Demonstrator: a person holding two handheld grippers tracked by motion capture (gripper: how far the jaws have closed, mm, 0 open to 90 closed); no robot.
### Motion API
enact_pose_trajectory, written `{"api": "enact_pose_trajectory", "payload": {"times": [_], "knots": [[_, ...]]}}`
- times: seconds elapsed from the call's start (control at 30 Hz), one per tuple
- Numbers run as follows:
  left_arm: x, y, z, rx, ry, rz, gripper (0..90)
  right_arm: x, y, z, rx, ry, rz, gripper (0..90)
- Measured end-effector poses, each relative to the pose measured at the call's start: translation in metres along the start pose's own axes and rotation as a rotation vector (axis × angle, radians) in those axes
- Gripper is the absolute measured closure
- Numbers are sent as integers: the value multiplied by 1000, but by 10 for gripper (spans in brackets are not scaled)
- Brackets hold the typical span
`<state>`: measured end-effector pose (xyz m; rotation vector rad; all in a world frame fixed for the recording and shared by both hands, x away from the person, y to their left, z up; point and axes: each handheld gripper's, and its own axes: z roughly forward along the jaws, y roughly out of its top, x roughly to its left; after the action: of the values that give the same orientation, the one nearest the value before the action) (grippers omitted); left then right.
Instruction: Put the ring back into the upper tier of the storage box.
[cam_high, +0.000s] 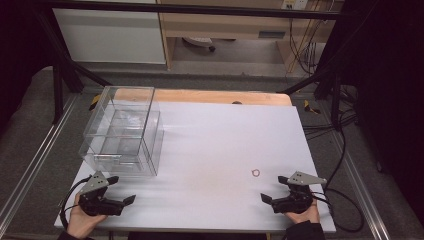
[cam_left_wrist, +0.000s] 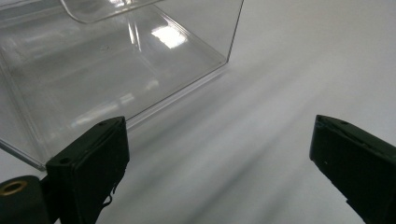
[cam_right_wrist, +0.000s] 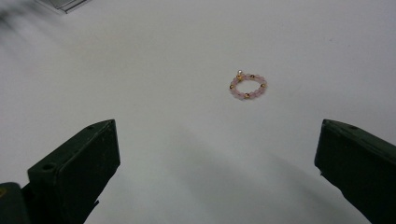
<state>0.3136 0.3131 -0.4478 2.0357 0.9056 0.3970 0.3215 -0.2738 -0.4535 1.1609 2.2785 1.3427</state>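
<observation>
A small ring of pink and gold beads (cam_high: 256, 173) lies flat on the white table (cam_high: 220, 145), right of centre; it is the bead ring (cam_right_wrist: 247, 86) ahead of my right gripper's jaws. My right gripper (cam_high: 274, 189) rests near the front right edge, open, a short way behind the ring. A clear plastic box (cam_high: 122, 131) stands at the left of the table. My left gripper (cam_high: 122, 189) sits open just in front of it, with the clear box (cam_left_wrist: 107, 65) close ahead and to the left of its jaws. Nothing is between either pair of jaws.
A wooden strip (cam_high: 225, 96) runs along the table's far edge. Black cables (cam_high: 345, 200) trail off the right side, and black frame struts (cam_high: 65, 65) stand at the back corners. White tabletop stretches between the box and the ring.
</observation>
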Motion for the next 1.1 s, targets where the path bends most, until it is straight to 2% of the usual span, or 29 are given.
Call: {"api": "enact_pose_trajectory", "payload": {"times": [0.5,1.1], "knots": [[0,-2,-1,-7,1,-9,47,1,1,4,21,-8,1,6],[0,-2,0,-5,7,-17,47,5,15,16,26,-34,-12,7]]}}
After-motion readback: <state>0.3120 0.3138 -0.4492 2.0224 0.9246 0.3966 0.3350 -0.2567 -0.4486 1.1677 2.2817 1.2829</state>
